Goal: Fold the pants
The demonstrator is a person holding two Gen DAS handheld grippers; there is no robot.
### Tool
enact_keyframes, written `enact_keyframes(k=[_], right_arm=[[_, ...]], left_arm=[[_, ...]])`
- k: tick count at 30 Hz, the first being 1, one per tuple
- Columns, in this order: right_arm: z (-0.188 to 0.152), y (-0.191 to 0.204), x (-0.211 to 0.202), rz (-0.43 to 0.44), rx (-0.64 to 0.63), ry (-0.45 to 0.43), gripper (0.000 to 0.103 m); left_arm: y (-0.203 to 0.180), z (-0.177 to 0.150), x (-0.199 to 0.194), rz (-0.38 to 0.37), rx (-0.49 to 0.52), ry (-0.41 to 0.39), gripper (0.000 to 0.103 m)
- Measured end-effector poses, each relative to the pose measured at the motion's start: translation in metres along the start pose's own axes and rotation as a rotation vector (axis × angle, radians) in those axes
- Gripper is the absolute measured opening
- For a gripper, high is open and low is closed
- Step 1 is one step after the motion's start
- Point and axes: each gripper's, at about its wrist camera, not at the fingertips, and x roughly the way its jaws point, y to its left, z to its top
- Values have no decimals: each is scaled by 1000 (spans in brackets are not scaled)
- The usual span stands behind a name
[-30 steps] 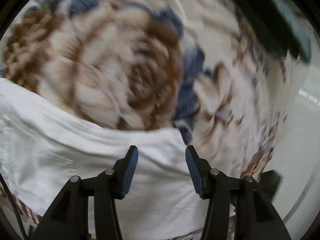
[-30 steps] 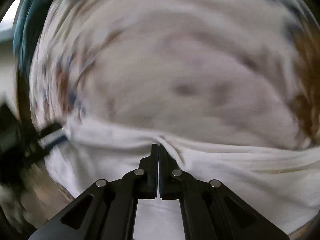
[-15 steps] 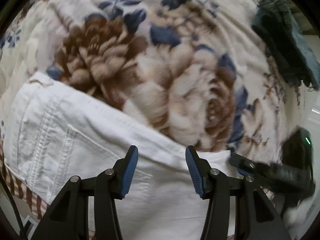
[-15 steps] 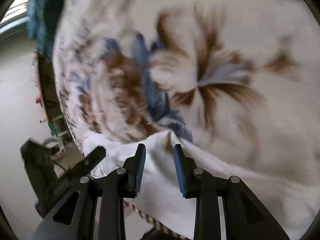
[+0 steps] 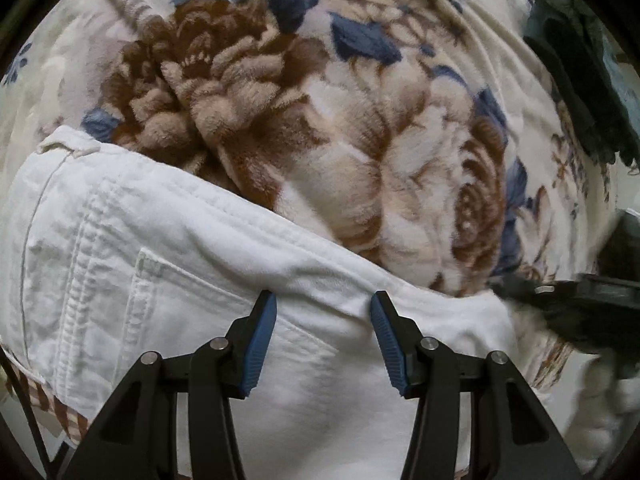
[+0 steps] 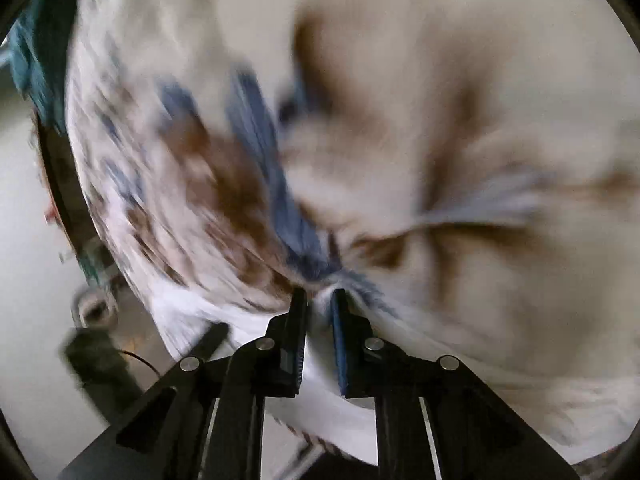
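Observation:
White pants (image 5: pixel 168 280) lie folded on a floral blanket (image 5: pixel 320 128), with a back pocket and seams facing up. My left gripper (image 5: pixel 323 334) is open and empty, hovering over the pants near their far edge. My right gripper (image 6: pixel 319 304) has its jaws a narrow gap apart, at the corner of the white pants (image 6: pixel 320 384); that view is motion-blurred. The right gripper also shows in the left wrist view (image 5: pixel 568 312), at the right end of the pants.
A dark green-blue garment (image 5: pixel 580 72) lies on the blanket at the far right, also seen in the right wrist view (image 6: pixel 36 60). The blanket's edge and the pale floor (image 6: pixel 28 320) lie left of the right gripper. A checked cloth (image 5: pixel 44 396) peeks from under the pants.
My right gripper let go of the pants edge, opened, then narrowed again while moving fast. My left gripper stayed open and drew back so more of the pants shows.

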Motion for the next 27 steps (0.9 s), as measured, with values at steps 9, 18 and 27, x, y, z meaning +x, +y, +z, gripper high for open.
enact_keyframes(k=[9, 18, 27], right_arm=[[0, 18, 4, -4, -103, 108, 58], [-5, 22, 63, -19, -97, 253, 54], [-21, 20, 65, -26, -114, 157, 7]], left_arm=[[3, 1, -4, -30, -25, 9, 47], [0, 1, -10, -27, -7, 21, 47], [1, -6, -9, -22, -3, 28, 47]])
